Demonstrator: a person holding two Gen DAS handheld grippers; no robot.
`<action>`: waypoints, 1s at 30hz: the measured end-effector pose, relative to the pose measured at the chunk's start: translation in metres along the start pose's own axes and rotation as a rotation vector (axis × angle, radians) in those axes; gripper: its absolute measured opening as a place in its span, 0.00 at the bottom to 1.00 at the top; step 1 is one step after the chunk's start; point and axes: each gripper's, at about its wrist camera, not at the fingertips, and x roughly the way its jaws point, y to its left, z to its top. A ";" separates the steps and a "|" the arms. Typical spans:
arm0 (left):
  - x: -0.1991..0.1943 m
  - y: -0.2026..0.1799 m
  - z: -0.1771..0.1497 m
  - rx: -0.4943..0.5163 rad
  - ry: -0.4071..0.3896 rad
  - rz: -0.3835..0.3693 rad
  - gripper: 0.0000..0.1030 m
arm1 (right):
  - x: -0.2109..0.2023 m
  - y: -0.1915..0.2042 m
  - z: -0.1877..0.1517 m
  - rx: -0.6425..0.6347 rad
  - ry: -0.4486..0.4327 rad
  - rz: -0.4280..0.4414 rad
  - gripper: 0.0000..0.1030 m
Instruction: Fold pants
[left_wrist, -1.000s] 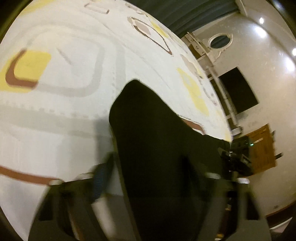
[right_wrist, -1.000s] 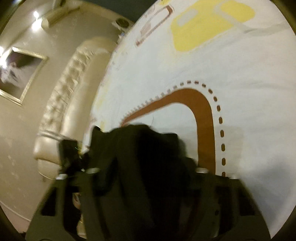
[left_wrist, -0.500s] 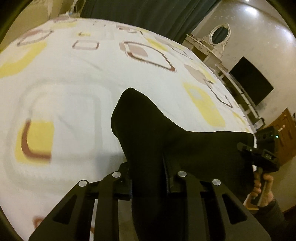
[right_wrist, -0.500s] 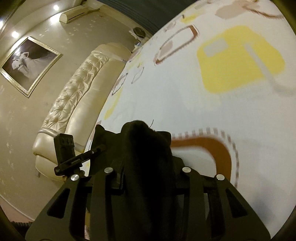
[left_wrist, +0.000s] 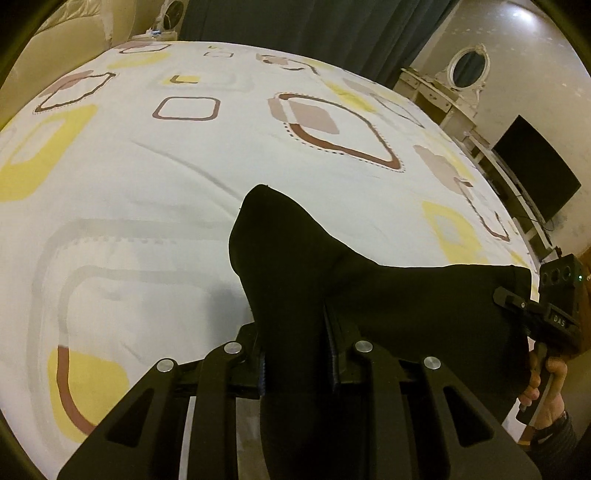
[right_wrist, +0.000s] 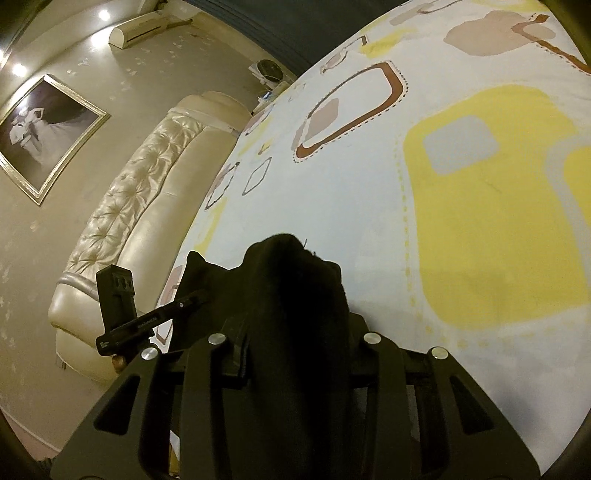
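Observation:
The black pants (left_wrist: 306, 266) hang lifted above the patterned bed sheet (left_wrist: 147, 177). My left gripper (left_wrist: 295, 354) is shut on one corner of the pants, which bunch up between its fingers. The cloth stretches right to my right gripper (left_wrist: 517, 299), which pinches the other corner. In the right wrist view the right gripper (right_wrist: 295, 347) is shut on the black pants (right_wrist: 295, 288), and the left gripper (right_wrist: 192, 299) holds the far end at the left. The fingertips are hidden by cloth.
The bed's white sheet (right_wrist: 461, 184) has yellow, brown and grey shapes. A cream tufted headboard (right_wrist: 140, 206) stands at the bed's head. A dressing table with an oval mirror (left_wrist: 465, 70) and a dark TV screen (left_wrist: 535, 173) line the far wall.
Both grippers have risen and tilted up with the pants held between them, so more of the bed and room shows. The cloth now hangs higher over the sheet.

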 end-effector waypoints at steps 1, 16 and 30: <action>0.001 0.001 0.000 0.000 0.001 0.002 0.24 | 0.002 -0.002 0.002 0.002 0.003 0.001 0.32; 0.021 0.011 -0.003 -0.004 0.024 0.037 0.25 | 0.024 -0.046 0.002 0.144 0.049 0.025 0.32; 0.027 0.020 -0.008 -0.024 0.018 0.008 0.28 | 0.027 -0.052 -0.001 0.164 0.045 0.056 0.32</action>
